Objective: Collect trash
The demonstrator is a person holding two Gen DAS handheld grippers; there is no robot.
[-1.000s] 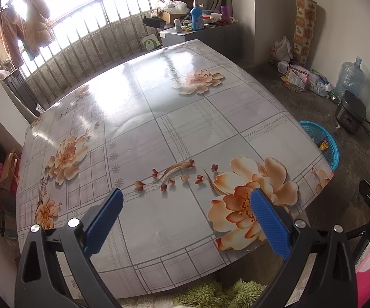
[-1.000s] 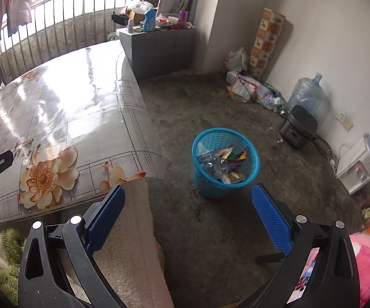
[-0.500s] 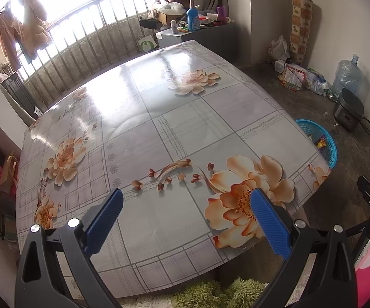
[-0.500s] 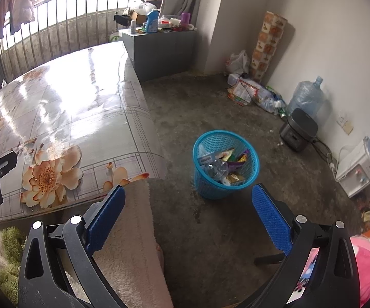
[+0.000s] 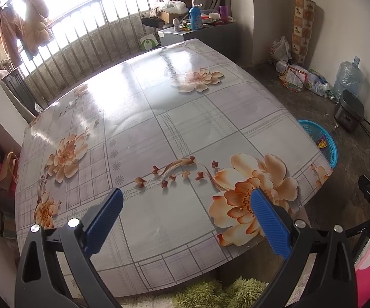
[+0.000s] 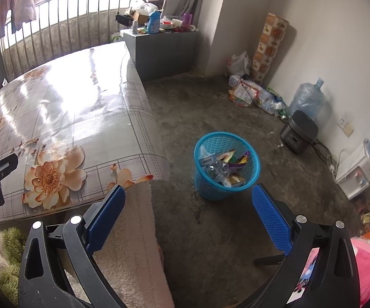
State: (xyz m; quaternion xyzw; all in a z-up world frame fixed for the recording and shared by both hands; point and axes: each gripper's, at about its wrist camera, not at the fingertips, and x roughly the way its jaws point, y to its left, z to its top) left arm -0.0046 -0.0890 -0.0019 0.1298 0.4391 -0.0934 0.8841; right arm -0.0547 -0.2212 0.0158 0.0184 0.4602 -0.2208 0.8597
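— Where's the trash you're after?

— In the blue basket [image 6: 226, 165] on the floor [image 6: 210, 107], just off the near right corner of the table [image 5: 185, 118]. You can see wrappers [image 6: 233, 157], a clear crumpled plastic bottle [image 6: 217, 170] and what looks like a small carton [image 6: 208, 159] piled inside. From your left claw's view only part of the basket rim [image 5: 321, 138] shows past the table's right edge.

— How will that stuff handle?

— Light, I'd judge, all of it. The wrappers are thin, crinkly film that will slide between the pads, so pinch a folded edge or a bunched corner, not a flat face. The bottle is soft and will squash; its neck is likely the firmest hold, though you can't make it out clearly here. The basket itself is thin mesh plastic and will flex, so take it by the rim if you need to shift it.

— And your claws?

— Your left claw [image 5: 187, 217] is spread wide over the near edge of the table, holding nothing. Your right claw [image 6: 188, 214] is spread just as wide above the floor, the basket showing between its pads, also with nothing in it.

— Anything loose elsewhere?

— There's a heap of bags and packets [image 6: 254, 95] on the floor against the far wall, well apart from the basket. The table shows only its flowered cloth.
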